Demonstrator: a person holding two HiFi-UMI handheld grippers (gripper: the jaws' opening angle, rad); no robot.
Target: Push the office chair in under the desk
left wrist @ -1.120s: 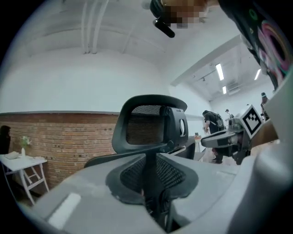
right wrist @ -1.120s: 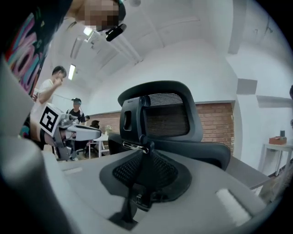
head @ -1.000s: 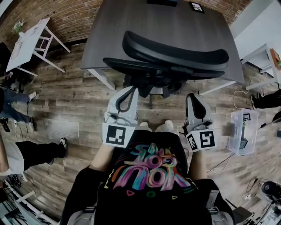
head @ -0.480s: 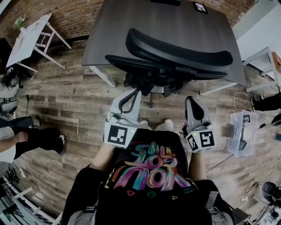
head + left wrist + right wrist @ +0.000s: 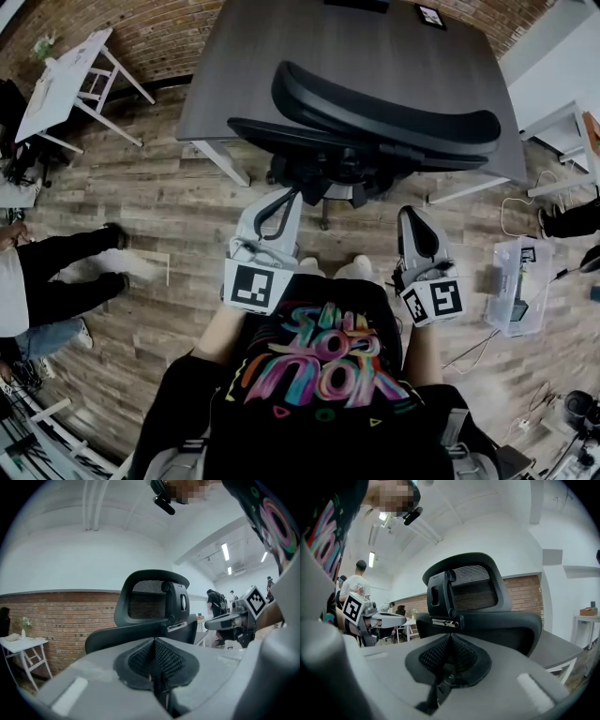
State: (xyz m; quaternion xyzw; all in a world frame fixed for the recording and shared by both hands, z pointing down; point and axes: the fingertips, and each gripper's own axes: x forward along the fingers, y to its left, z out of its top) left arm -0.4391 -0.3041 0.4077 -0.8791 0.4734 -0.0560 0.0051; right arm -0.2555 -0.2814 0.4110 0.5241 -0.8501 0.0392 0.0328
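Now | office chair: faces desk, backrest crosswise | left tool, right tool: closed, empty

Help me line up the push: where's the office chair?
In the head view the office chair stands top centre at the near edge of the desk, just ahead of the left gripper and right gripper.

Stylised lettering on the shirt, bottom centre, is unreadable. The left gripper and right gripper carry wordless square markers.
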